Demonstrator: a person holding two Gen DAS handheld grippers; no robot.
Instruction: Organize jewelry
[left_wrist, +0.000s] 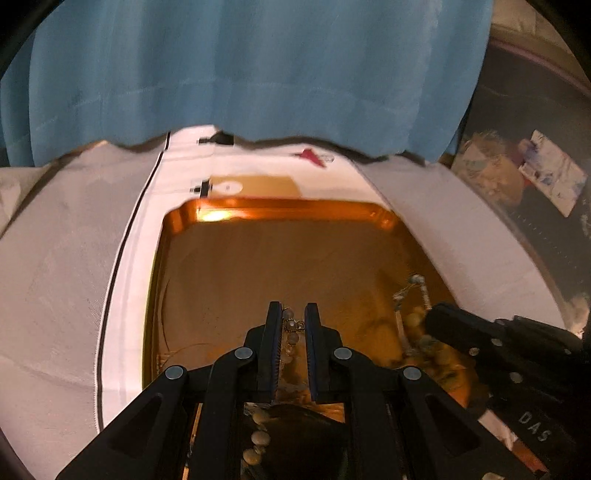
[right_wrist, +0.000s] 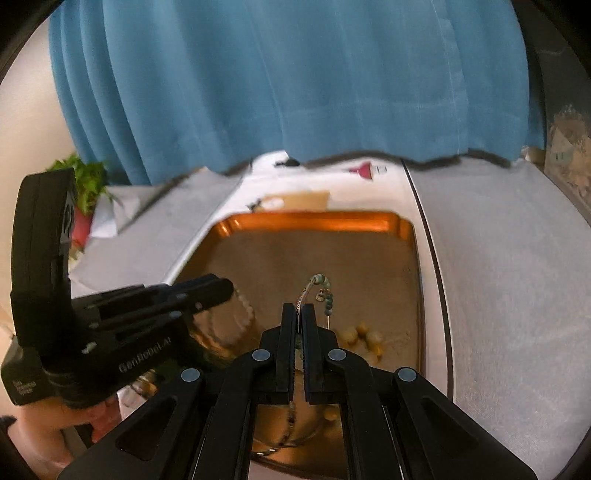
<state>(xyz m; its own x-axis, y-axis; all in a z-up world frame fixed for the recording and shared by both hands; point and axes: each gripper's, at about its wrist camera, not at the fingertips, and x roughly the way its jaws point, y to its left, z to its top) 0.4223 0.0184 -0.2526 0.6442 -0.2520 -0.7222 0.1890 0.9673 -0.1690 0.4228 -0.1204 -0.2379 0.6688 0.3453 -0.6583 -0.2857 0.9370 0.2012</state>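
Jewelry lies scattered in a shallow, shiny copper-coloured metal tray (left_wrist: 280, 212), and two pieces of it are held in the black two-finger grippers. The left gripper (left_wrist: 294, 314) has its fingers a small way apart, with a strand of pale round beads and little gold links (left_wrist: 290, 330) between them; the strand seems pinched, though whether both pads press on it I cannot tell. More of this pale strand hangs below the fingers, near the camera. The right gripper (right_wrist: 299, 314) has its fingers almost together, closed on a thin striped cord of a necklace with small blue-green beads (right_wrist: 327, 295). The cord rises from the fingertips, arches over and drops back on the right side, ending in a short run of beads and a small ring-shaped charm. Just beyond and to the right of these fingers, a cluster of larger cream-yellow round beads (right_wrist: 364, 338) rests on the tray floor. The left gripper sits to the left of the right one, low over the same near part of the tray. The tray stands on a white cloth with a thin black stripe (right_wrist: 436, 258), which lies over a grey fabric surface (right_wrist: 517, 277). Behind it all hangs a blue curtain (right_wrist: 295, 81). A small green plant in a red pot (right_wrist: 86, 195) stands at the far left.
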